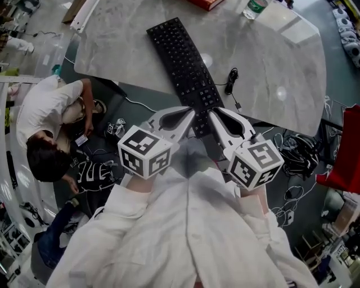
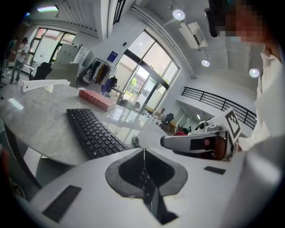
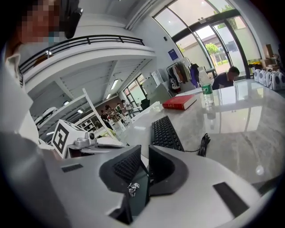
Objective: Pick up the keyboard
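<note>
Readable text: none is made out.
Keyboard [image 1: 185,70] keys: legends too small to be read.
Bottle [image 1: 256,8] label, at one o'clock: print blurred.
Red book [image 3: 179,102] cover: title not legible.
Blue wall sign [image 2: 112,56]: unreadable.

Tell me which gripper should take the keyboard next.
Left, narrowly. The left gripper and right gripper are both shut at the near end of the keyboard and must open first, but keys show right behind the left's closed jaws, and the cable trails on the right.
</note>
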### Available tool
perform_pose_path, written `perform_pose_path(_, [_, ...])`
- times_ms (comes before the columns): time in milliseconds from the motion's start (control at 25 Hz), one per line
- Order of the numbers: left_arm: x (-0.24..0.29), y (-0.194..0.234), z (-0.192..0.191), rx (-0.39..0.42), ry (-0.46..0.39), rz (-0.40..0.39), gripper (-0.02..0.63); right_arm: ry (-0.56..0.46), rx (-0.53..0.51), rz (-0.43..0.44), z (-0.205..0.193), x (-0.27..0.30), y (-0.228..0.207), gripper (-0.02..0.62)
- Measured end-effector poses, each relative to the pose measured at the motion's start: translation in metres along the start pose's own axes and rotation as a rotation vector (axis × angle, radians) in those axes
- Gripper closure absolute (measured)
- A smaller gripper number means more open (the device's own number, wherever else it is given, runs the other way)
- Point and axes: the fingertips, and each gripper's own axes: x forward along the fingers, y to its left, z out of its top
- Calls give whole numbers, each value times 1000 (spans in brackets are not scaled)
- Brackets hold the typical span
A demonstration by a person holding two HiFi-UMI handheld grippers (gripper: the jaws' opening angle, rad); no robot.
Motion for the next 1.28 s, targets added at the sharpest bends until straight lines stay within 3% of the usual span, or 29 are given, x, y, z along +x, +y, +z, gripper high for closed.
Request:
perform_pose_path(280, [5, 11, -24, -61, 30, 10, 586, 60, 64, 36, -31, 6, -1, 558])
perform_pose_path(560, [9, 29, -44, -119, 64, 27, 586, 95, 129, 4, -57, 3, -16, 555])
perform_pose_path(840, [15, 30, -63, -154, 100, 23, 586, 158, 203, -12, -87, 5, -28, 451])
perform_pose_path(1280, [22, 20, -88, -164, 161, -6, 586, 269, 339, 173, -127, -2, -6, 428])
